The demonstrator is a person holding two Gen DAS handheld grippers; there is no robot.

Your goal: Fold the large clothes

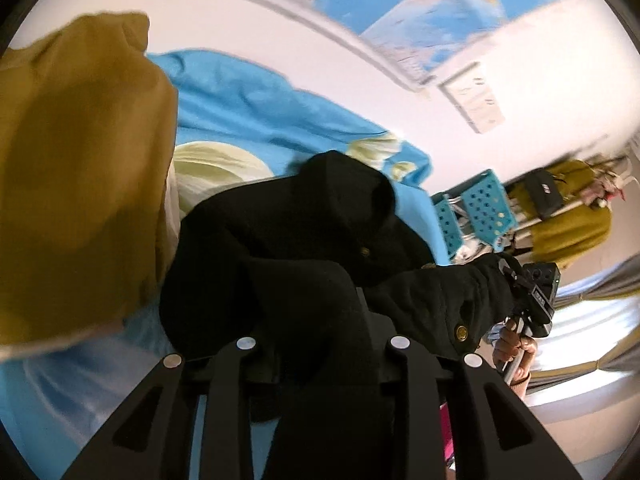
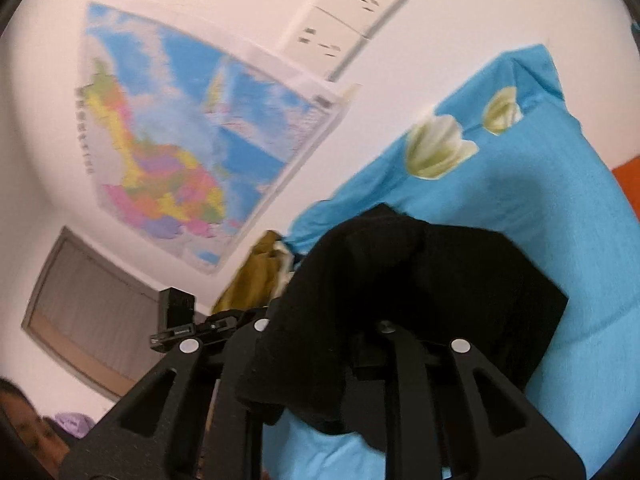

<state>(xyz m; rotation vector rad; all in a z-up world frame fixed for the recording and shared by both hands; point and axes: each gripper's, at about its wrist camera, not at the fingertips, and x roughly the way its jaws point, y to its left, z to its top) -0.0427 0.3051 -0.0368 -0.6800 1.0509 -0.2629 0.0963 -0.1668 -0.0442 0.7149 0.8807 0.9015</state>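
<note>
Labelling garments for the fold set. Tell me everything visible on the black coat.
The black coat is thick, matte, wool-like, with small brass buttons along one edge. It is bunched and lifted, not flat. Both tongs grip it: left tongs hold a fold, right tongs hold another part, which drapes over them. Behind it lie blue flowered bedding and a mustard garment.

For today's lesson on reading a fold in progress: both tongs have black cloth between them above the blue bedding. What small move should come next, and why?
Probably carry the black garment across and lower it flat onto the blue bedding. The left tongs and right tongs each hold bunched cloth, which hangs crumpled between them and needs spreading before any fold.
</note>
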